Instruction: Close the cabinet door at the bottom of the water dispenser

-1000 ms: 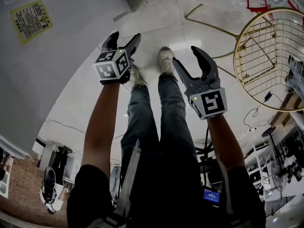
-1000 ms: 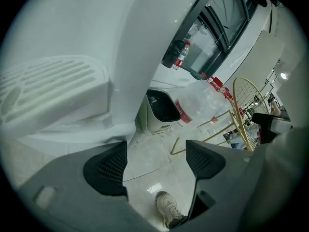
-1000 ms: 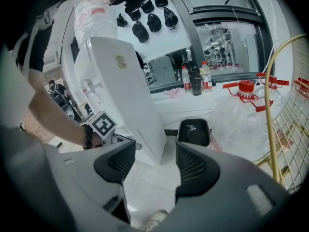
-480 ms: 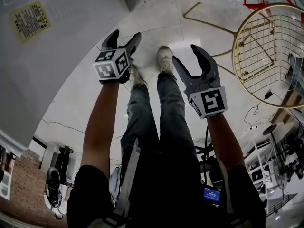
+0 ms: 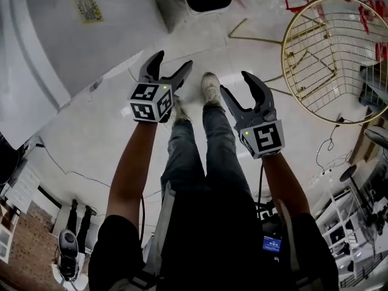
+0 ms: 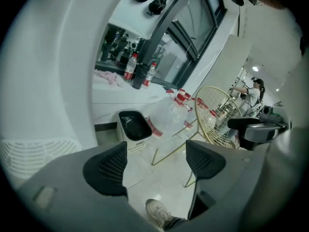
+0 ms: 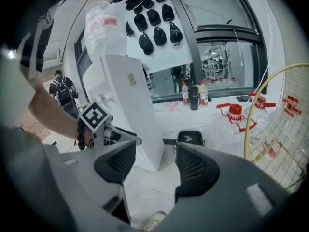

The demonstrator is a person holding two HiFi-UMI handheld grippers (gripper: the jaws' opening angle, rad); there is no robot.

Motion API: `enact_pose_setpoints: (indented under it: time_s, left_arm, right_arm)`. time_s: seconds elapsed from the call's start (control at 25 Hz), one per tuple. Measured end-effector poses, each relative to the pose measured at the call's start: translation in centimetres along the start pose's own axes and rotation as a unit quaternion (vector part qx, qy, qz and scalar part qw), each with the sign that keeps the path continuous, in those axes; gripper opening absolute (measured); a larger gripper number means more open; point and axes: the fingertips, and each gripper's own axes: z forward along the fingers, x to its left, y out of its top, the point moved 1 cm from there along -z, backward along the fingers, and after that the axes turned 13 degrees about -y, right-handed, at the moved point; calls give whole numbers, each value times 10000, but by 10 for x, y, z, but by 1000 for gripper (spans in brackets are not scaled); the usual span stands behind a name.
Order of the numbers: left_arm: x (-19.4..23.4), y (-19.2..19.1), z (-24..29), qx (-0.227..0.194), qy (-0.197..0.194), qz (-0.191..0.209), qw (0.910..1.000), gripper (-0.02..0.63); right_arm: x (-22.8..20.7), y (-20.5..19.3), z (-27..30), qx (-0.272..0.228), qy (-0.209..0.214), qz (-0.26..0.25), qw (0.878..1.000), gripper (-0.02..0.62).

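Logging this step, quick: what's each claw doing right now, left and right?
Left claw: open, nothing between its jaws.
Right claw: open, holding nothing.

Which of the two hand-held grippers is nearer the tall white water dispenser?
The left hand-held gripper, beside the tall white water dispenser; the right hand-held gripper is across the person's legs, nearer the round gold wire basket.

Two grippers (left gripper (image 5: 173, 59), right gripper (image 5: 236, 82)), one water dispenser (image 5: 48, 53), one wire basket (image 5: 339, 59), one bin (image 6: 133, 125).
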Motion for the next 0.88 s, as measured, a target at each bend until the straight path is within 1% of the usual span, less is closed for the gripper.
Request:
enact_pose_setpoints:
  time_s: [0.12,0.36,0.52,0.6,0.76,0.88]
  left_arm:
    - [-30,21,-24,-239,-156,197,9994,394]
    - [-106,58,-90,-635,-497,361,9961,394]
    - [-160,89,-144,-860,-719,608,9918,394]
    - [-178,112,-170,-1056,-744,781,9885,394]
    - [-208,155,-224,-1501,-677,1125,9799,394]
    - [-229,176,-266,-1898,-553,1300,9716,393]
  right_arm:
    - [9,22,-32,-216,-88,-53,9997,256]
    - [26,65,-107,-479,-341,-1,9983,255]
    - [40,88,-154,-604,-394,-198,9972,255]
    - [46,109,-169,-803,-404,-233,9957,255]
    - [53,152,-193,-1203,-429,-116,9917,250]
    - [60,177,-212,-1482,-414,-288,9877,245]
